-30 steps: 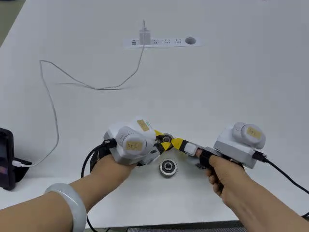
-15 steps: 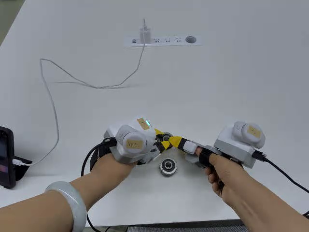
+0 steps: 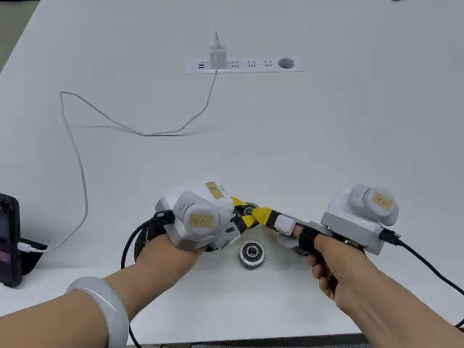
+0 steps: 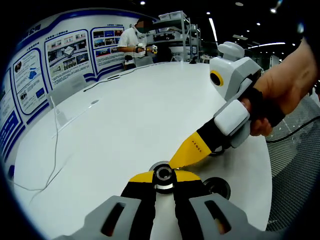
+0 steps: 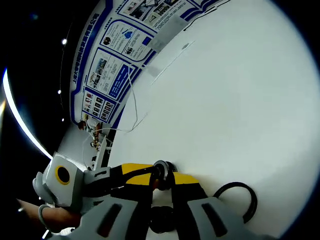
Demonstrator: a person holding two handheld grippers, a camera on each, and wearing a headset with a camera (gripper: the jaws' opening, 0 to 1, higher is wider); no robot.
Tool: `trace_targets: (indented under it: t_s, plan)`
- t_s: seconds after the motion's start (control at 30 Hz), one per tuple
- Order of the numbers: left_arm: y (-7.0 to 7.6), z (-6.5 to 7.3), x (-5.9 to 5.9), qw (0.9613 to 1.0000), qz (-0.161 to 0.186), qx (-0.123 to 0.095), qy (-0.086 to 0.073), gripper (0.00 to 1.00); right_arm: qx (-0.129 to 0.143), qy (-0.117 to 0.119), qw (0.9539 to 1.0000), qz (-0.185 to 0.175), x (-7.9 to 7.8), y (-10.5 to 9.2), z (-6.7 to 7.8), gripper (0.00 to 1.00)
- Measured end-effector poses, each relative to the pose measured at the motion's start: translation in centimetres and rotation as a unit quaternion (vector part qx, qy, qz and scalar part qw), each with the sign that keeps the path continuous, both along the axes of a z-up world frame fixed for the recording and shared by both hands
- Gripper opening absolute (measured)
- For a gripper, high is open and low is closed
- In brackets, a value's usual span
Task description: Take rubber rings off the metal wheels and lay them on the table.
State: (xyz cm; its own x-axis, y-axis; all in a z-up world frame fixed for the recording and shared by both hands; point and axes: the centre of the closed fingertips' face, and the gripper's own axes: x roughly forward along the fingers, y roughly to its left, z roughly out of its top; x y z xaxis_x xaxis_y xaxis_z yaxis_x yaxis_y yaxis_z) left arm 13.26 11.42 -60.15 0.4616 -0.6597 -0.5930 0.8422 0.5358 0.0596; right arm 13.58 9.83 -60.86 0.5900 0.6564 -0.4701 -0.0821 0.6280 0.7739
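Low centre of the head view: my left gripper pinches a metal wheel while my right gripper nips its rim (rubber ring hold unclear). Stripping step, I judge; next, peel outward. A second wheel lies below them.

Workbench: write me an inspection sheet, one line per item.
Surface: white table.
Job's things: held wheel between both grippers; loose wheel on the table; black rubber ring lying flat nearby.
Clutter: phone at the left edge.
Grippers: left gripper jaws shut on the held wheel; right gripper jaws closed at its rim.
Cables: white cable from charger in power strip to the phone; black cable behind the right gripper.
Surroundings: wall posters, shelving, a person.
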Motion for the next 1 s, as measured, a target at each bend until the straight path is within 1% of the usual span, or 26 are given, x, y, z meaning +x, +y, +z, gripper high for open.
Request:
trace_targets:
  t_s: [0.13, 0.2, 0.27, 0.3, 0.37, 0.43, 0.53, 0.63, 0.7, 0.77, 0.83, 0.87, 0.9, 0.93, 1.0]
  plan:
    - [-0.03, -0.04, 0.0, 1.0, 0.0, 0.0, 0.001, 0.13, -0.002, 0.0, 1.0, 0.0, 0.08, 0.11, -0.25, 0.15]
    - [-0.03, -0.04, 0.01, 1.0, 0.0, 0.0, 0.001, 0.13, -0.002, -0.003, 1.0, 0.002, 0.15, 0.16, -0.29, 0.15]
    - [-0.03, -0.04, 0.01, 1.0, 0.0, 0.0, 0.0, 0.13, -0.006, -0.007, 0.9999, 0.008, 0.04, 0.14, -0.08, 0.15]
    - [-0.04, -0.05, 0.0, 1.0, -0.001, -0.001, 0.0, 0.13, -0.016, -0.015, 0.9996, 0.017, -0.06, 0.06, 0.04, 0.15]
    - [-0.04, -0.06, 0.01, 1.0, -0.001, 0.0, 0.0, 0.13, -0.015, -0.016, 0.9996, 0.017, -0.23, 0.1, 0.37, 0.15]
    - [-0.05, -0.06, 0.0, 1.0, -0.001, -0.001, 0.0, 0.13, -0.016, -0.017, 0.9996, 0.017, -0.22, -0.01, 0.31, 0.14]
    - [-0.06, -0.02, 0.02, 1.0, -0.001, -0.001, 0.001, 0.13, -0.011, -0.014, 0.9997, 0.014, -0.16, 0.08, 0.12, 0.14]
    - [-0.05, -0.02, 0.06, 1.0, -0.001, 0.0, 0.001, 0.13, 0.009, -0.006, 0.9999, 0.004, 0.01, 0.35, 0.05, 0.16]
    - [-0.05, -0.02, 0.07, 1.0, -0.001, 0.0, 0.001, 0.13, 0.008, -0.008, 0.9999, 0.006, 0.05, 0.32, 0.1, 0.17]
    - [-0.03, -0.01, 0.09, 1.0, -0.001, 0.0, 0.001, 0.13, 0.004, -0.011, 0.9999, 0.008, 0.08, 0.2, 0.15, 0.16]
    - [-0.02, 0.0, 0.07, 1.0, -0.002, 0.0, 0.0, 0.13, -0.005, -0.019, 0.9997, 0.012, 0.12, -0.11, 0.22, 0.14]
    - [-0.01, 0.0, 0.09, 1.0, -0.002, -0.001, 0.001, 0.13, -0.007, -0.02, 0.9997, 0.012, 0.12, -0.23, 0.21, 0.11]
    - [0.0, 0.0, 0.09, 1.0, -0.001, -0.001, 0.0, 0.13, 0.0, -0.025, 0.9996, 0.015, 0.13, -0.07, 0.44, 0.06]
    - [-0.01, 0.01, 0.11, 1.0, -0.001, -0.001, 0.0, 0.13, 0.001, -0.022, 0.9996, 0.016, 0.09, 0.04, 0.4, 0.03]
    - [-0.01, 0.02, 0.11, 1.0, -0.001, -0.002, 0.0, 0.13, -0.017, -0.023, 0.9993, 0.025, 0.04, 0.05, -0.02, 0.03]
